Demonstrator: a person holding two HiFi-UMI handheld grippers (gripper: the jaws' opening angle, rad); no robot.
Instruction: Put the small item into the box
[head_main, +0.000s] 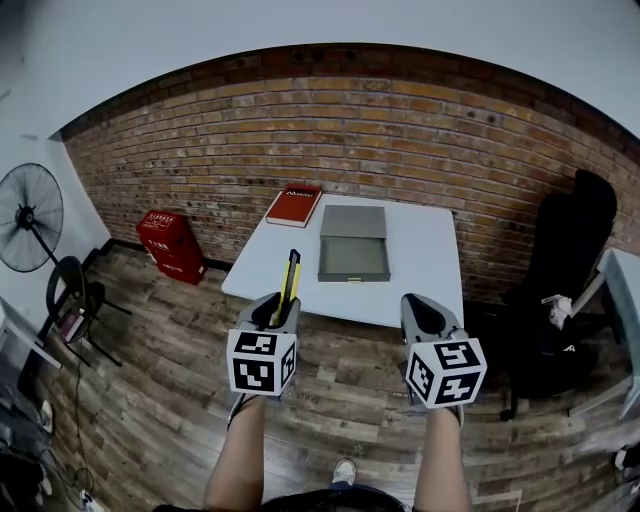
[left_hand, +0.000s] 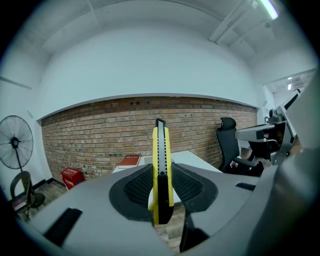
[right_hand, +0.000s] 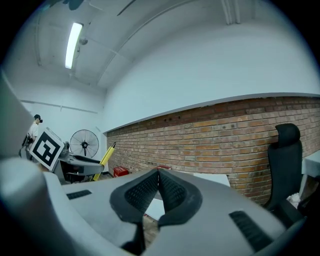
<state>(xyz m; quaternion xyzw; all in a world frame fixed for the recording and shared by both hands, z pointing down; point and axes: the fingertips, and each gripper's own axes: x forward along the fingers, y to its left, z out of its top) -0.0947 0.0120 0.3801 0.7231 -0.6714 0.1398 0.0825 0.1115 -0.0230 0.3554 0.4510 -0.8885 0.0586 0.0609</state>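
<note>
In the head view, the left tool (head_main: 283, 304) is clamped on a yellow and black knife (head_main: 291, 278), which sticks out past the tool's tips and points toward the white table (head_main: 425, 262). The right tool (head_main: 420, 306) is level with it on the other side, with nothing showing at its tips. Both are over the wooden floor, short of the table's near edge. On the table lie a flat grey box (head_main: 353, 244) near the middle and a red book (head_main: 294, 205) at the far left corner. The knife's tip is near the table's edge, well apart from the box. A red crate (head_main: 172, 245) stands against the brick wall, a fan (head_main: 30, 215) is at the left and a black chair (head_main: 572, 250) at the right.

In the left gripper view, the tool (left_hand: 162, 172) holds the knife (left_hand: 161, 147) upright and edge-on between its dark ribbed pads (left_hand: 137, 187), which press on its sides. The yellow body rises well above the jaws. Behind it are the table (left_hand: 190, 159), the book (left_hand: 129, 161) and the crate (left_hand: 72, 176).

In the right gripper view, the tool (right_hand: 158, 175) is empty, with its pads (right_hand: 142, 191) meeting at the tips. The left tool (right_hand: 75, 162) appears far to the left with the knife (right_hand: 106, 156) slanting up from it, in front of the fan (right_hand: 85, 142). Part of the table (right_hand: 212, 178) shows beyond the jaws.
</note>
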